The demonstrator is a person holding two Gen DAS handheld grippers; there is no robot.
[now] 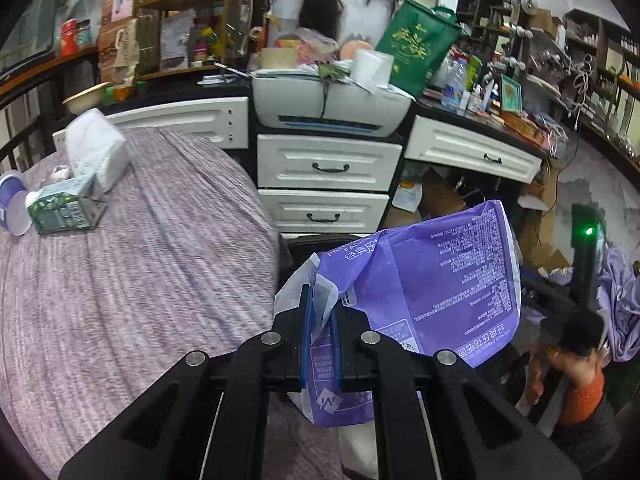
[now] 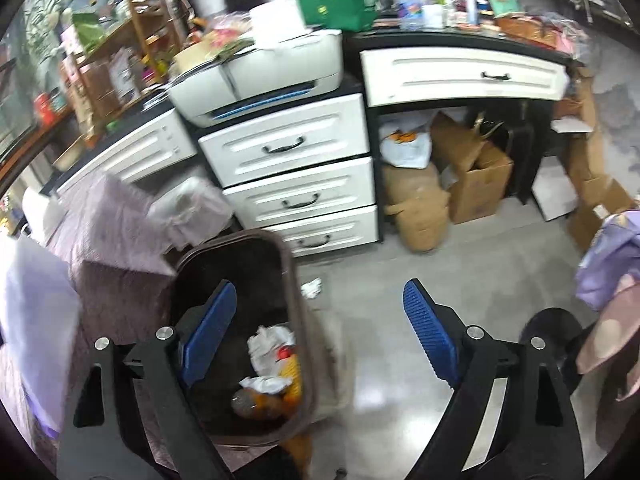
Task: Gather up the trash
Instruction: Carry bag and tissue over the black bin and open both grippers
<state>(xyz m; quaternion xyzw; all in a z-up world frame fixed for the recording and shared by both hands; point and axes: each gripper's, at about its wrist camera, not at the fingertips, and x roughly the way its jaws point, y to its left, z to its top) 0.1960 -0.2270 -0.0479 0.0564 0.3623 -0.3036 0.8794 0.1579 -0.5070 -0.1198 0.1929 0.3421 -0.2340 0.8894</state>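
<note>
Two hand-held grippers show, one in each wrist view; the left hand-held gripper [image 1: 320, 332] has its blue pads pressed together on a purple plastic wrapper [image 1: 432, 280], pinching it near its white, torn end, so that the printed sheet fans out to the right and hangs past the edge of the bed [image 1: 140, 260]; the bed's mauve striped cover fills the left of that view, and on it, well apart from the wrapper, lie a green carton [image 1: 60, 208], a white tissue pack [image 1: 96, 148] and a purple-and-white container [image 1: 14, 204] at the far left edge; beyond the bed stand white drawers [image 1: 326, 168] with a printer [image 1: 332, 106] on the dark tabletop [image 1: 500, 128] above them, and a green bag [image 1: 416, 46] leans behind the printer; the right hand-held gripper [image 2: 320, 332] stands spread wide with nothing between its pads; its left pad [image 2: 208, 332] hangs over the open mouth of a brown trash bin [image 2: 296, 280], its right pad over bare grey floor [image 2: 400, 248]; inside the bin lie crumpled white paper [image 2: 268, 344], something yellow and a clear bottle [image 2: 248, 402]; a small white scrap [image 2: 311, 288] lies on the floor just beside the bin's rim; cardboard boxes [image 2: 472, 176] crowd the space under the tabletop.
</note>
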